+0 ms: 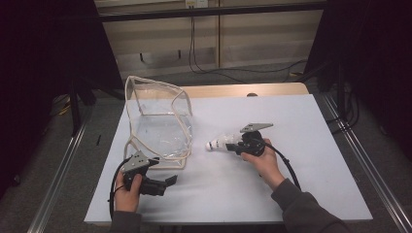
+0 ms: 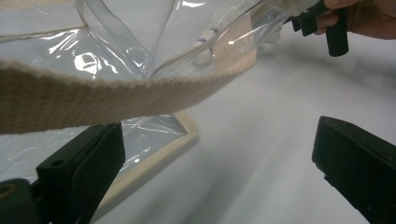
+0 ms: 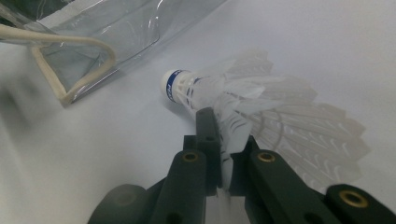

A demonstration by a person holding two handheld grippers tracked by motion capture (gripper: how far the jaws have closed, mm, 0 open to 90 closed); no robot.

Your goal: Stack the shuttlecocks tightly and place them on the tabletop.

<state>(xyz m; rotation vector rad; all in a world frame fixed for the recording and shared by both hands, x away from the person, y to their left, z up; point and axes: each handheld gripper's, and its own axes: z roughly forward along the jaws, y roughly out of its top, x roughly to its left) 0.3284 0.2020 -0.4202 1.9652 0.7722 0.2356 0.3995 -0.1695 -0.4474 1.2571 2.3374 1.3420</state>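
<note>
The right gripper [image 1: 236,145] is pinching the shuttlecock [image 1: 221,142] by its feathers, cork pointing left toward the clear bag [image 1: 158,124]; the left gripper [image 1: 171,180] is waiting nearby, jaws apart.

Left gripper [image 1: 170,180]: my jaws stand wide apart and level, with nothing pressed between the pads.
Left hand [image 1: 128,191]: wrapped around the grip from below, forearm coming in at the near edge.
Right gripper [image 1: 232,144]: my jaws are pinched together, pointing left.
Right hand [image 1: 260,158]: clasped over the body, sleeve trailing back to the right.
</note>
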